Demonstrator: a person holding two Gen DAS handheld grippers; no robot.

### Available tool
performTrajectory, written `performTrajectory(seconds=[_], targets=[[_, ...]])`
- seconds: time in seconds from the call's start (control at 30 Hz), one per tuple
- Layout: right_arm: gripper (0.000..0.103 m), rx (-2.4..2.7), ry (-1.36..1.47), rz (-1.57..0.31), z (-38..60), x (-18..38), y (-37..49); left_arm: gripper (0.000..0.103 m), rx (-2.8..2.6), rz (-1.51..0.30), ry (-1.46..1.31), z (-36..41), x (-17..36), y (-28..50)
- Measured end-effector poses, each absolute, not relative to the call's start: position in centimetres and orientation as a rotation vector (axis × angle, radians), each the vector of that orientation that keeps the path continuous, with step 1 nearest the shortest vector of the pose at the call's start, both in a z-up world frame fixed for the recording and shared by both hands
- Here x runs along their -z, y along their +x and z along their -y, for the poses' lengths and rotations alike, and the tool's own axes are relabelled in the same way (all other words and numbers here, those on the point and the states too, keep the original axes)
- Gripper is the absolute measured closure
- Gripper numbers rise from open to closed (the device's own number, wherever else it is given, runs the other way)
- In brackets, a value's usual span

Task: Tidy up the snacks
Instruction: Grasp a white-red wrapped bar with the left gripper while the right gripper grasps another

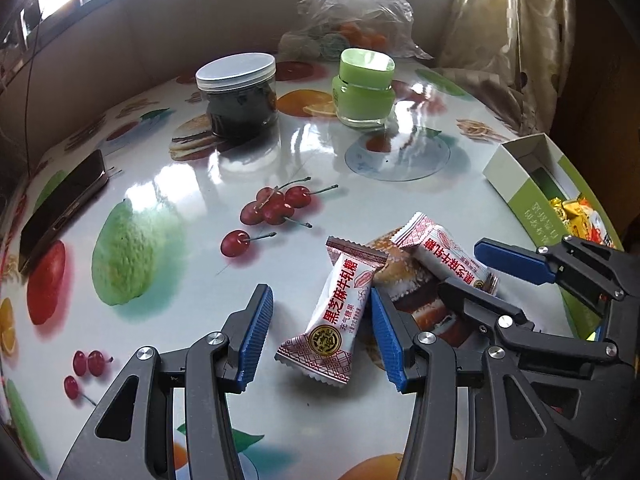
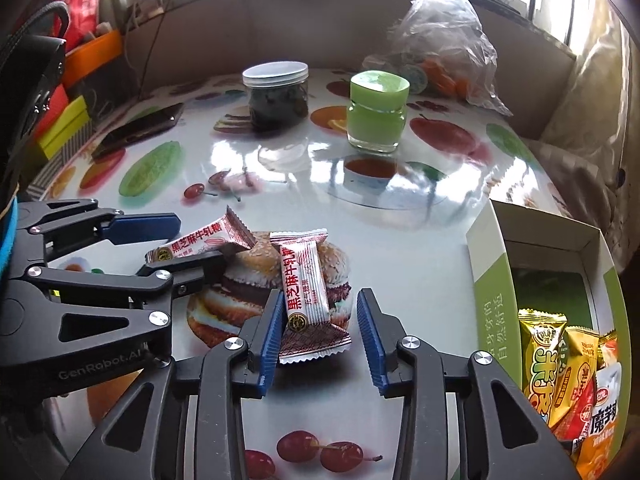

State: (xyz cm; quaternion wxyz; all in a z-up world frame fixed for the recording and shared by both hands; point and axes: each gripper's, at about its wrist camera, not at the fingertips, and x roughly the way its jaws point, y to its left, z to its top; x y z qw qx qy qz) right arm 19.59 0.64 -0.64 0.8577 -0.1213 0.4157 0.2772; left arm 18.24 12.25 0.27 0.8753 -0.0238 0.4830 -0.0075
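Two white-and-red nougat candy packets lie on the fruit-print table. My left gripper [image 1: 322, 340] is open, its jaws on either side of one packet [image 1: 336, 316]. The other packet [image 1: 444, 254] lies to its right between the open jaws of my right gripper [image 1: 468, 268]. In the right wrist view my right gripper [image 2: 320, 340] is open around its packet [image 2: 308, 296], and my left gripper [image 2: 192, 240] straddles the other packet [image 2: 196, 244]. A green-and-white box [image 2: 492, 300] at the right holds several snack packets [image 2: 544, 356].
A clear jar with a white lid [image 1: 240, 92], a green jar [image 1: 364, 88] and a plastic bag [image 1: 356, 12] stand at the back. A phone [image 1: 60, 208] lies at the left. Coloured boxes [image 2: 68, 120] sit beyond the left edge.
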Motion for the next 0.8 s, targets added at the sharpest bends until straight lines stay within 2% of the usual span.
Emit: performTrajectory(seconds=[0.07, 0.13, 0.27, 0.37, 0.4, 0.8], targets=[[0.073, -0.583, -0.252, -0.872, -0.6, 0.6, 19.5, 0.052, 0.018, -1.005, -0.053, -12.2, -0.3, 18.2], [0.073, -0.585, -0.242, -0.876, -0.6, 0.6, 19.4, 0.052, 0.016, -1.003, -0.053, -12.2, -0.3, 18.1], [0.075, -0.583, -0.224, -0.877, -0.4, 0.5, 19.3, 0.072, 0.016, -0.996, -0.073, -12.1, -0.4, 18.0], [0.076, -0.581, -0.212, -0.876, -0.2, 0.4, 19.1, 0.078, 0.006, -0.993, -0.084, -12.2, -0.4, 17.8], [0.081, -0.582, -0.207, -0.875, -0.2, 0.4, 19.1, 0.078, 0.006, -0.992, -0.092, -12.2, -0.4, 17.7], [0.081, -0.59, -0.167, -0.856, 0.7, -0.4, 18.0, 0.078, -0.006, -0.962, -0.114, -11.9, -1.3, 15.9]])
